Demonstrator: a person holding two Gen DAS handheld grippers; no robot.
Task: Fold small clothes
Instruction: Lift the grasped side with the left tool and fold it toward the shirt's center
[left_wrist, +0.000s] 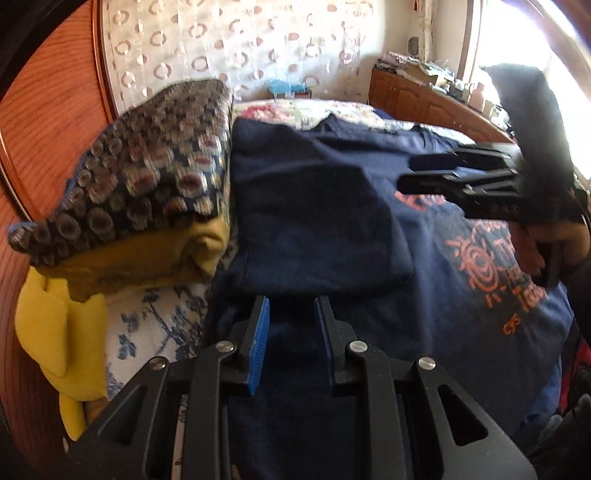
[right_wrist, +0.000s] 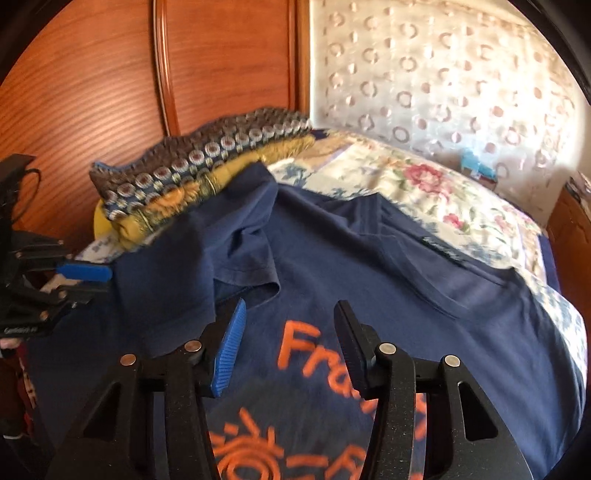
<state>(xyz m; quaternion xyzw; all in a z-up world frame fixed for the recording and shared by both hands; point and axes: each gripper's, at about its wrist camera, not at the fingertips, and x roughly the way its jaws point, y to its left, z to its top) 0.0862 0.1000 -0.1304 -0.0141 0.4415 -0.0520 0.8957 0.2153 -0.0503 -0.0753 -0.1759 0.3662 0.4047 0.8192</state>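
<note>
Navy T-shirt (right_wrist: 369, 266) spread on bed (right_wrist: 424, 184), one sleeve folded inward; left tool (left_wrist: 291, 317) and right tool (right_wrist: 288, 332) both part-open above it, gripping nothing.

Navy T-shirt (right_wrist: 369, 266): orange print, "Fra…" readable at top, remaining letters hidden behind the gripper finger; sun-like swirl drawing below. In the left wrist view the same print is blurred, only small "GS"-like letters. Small white lettering on the left gripper (right_wrist: 92, 280), illegible.
</note>
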